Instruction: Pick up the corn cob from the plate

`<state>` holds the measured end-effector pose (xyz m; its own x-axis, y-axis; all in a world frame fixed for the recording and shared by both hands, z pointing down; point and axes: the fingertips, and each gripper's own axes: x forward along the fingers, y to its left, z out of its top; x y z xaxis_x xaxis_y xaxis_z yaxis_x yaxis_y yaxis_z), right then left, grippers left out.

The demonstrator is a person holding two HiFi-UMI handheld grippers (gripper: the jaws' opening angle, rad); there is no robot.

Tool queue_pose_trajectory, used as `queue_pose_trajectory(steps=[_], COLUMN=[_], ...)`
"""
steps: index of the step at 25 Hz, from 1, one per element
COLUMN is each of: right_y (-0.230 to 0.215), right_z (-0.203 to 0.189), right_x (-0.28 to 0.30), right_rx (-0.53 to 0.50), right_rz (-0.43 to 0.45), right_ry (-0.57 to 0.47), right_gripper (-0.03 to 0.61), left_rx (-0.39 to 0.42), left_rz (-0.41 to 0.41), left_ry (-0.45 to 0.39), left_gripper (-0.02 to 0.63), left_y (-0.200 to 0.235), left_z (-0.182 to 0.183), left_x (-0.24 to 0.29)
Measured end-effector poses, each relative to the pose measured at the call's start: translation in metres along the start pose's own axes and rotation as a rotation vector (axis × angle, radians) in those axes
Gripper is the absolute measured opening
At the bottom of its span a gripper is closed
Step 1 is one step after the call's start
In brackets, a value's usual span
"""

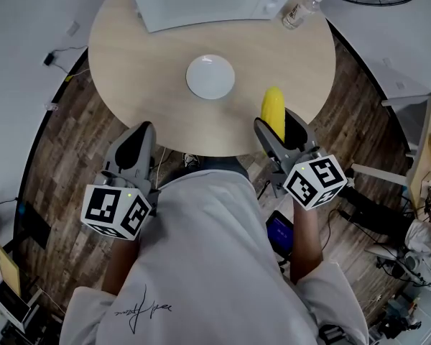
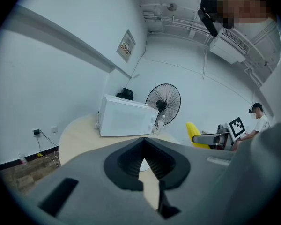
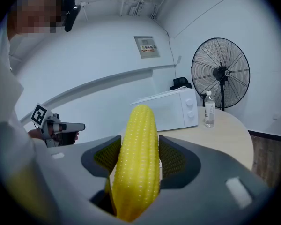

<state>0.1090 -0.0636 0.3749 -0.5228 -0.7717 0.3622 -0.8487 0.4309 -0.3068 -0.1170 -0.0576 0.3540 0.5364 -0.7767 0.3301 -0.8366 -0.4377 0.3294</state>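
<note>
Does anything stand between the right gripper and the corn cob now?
Nothing visible does. The right gripper has its jaws closed directly on the corn cob, with no object in between, and holds it clear of the white plate.

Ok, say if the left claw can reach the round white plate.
Probably yes: the left claw, shut and empty, hangs by the near edge of the wooden table, with bare tabletop between it and the white plate.

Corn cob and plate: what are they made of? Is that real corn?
The corn cob looks like moulded plastic or rubber, probably a model: uniformly yellow, very regular kernels, faint sheen. The plate is plain white and smooth; ceramic or plastic, the pictures leave it open.
</note>
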Motion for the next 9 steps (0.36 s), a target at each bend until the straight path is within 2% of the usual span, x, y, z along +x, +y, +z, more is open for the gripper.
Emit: queue_pose_trajectory(steps=[9], right_y=[0.001], right_z=[0.006], right_x=[0.008], right_rx=[-0.008], right_rz=[-0.006], right_ry=[0.004], right_gripper=[0.264], left_rx=[-0.016], left_rz=[0.009], left_ry=[0.008], left_gripper=[-0.008], left_y=[0.011], left_z=[0.001], left_x=[0.003])
